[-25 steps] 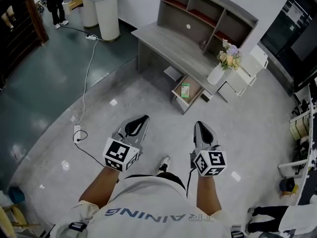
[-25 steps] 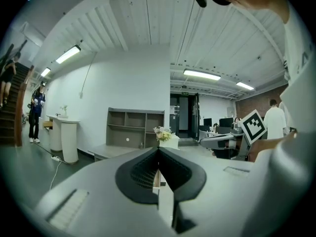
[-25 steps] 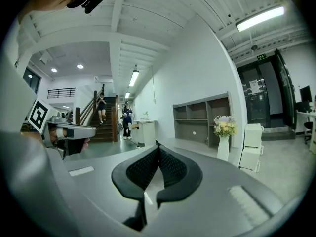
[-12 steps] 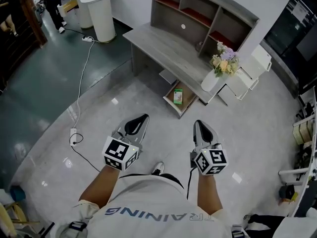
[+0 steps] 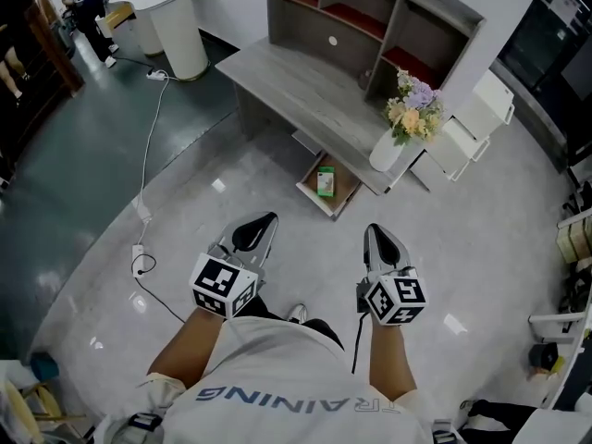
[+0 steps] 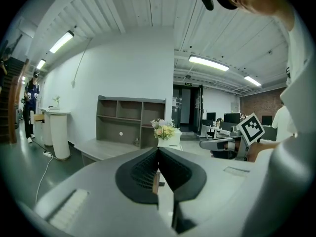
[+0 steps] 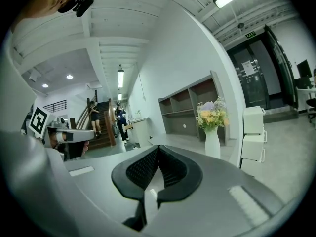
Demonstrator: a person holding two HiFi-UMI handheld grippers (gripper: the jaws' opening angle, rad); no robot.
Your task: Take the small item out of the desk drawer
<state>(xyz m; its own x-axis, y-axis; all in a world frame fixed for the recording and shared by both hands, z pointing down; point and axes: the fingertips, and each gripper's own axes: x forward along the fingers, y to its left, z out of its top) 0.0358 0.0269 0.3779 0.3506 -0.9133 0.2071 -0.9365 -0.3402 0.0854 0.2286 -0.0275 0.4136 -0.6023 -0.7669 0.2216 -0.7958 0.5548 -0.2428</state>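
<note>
Grey wood makes up the one desk [image 5: 305,86], and one drawer [image 5: 344,192] below its front edge is pulled open. One small green item [image 5: 325,182] lies inside that drawer, on the drawer's bottom, well apart from both claws. One white vase [image 5: 386,148] full of flowers stands at the desk's right end, close to the open drawer. One white round stand [image 5: 176,26] is off to the left of the desk, and one thin white cable [image 5: 153,146] runs across the floor from it. There are two claws. The left claw [image 5: 259,229] and the right claw [image 5: 377,240] sit side by side with a gap between them, above the bare floor, and both point toward the desk. Each one has one cube with black and white squares, so there are two cubes [image 5: 225,287] in all. Two bare arms [image 5: 185,350] reach straight out from the person's body and hold the claws about level. The left claw's two jaws are pressed together with nothing between them. The right claw's two jaws are pressed together too, and they also hold nothing.
</note>
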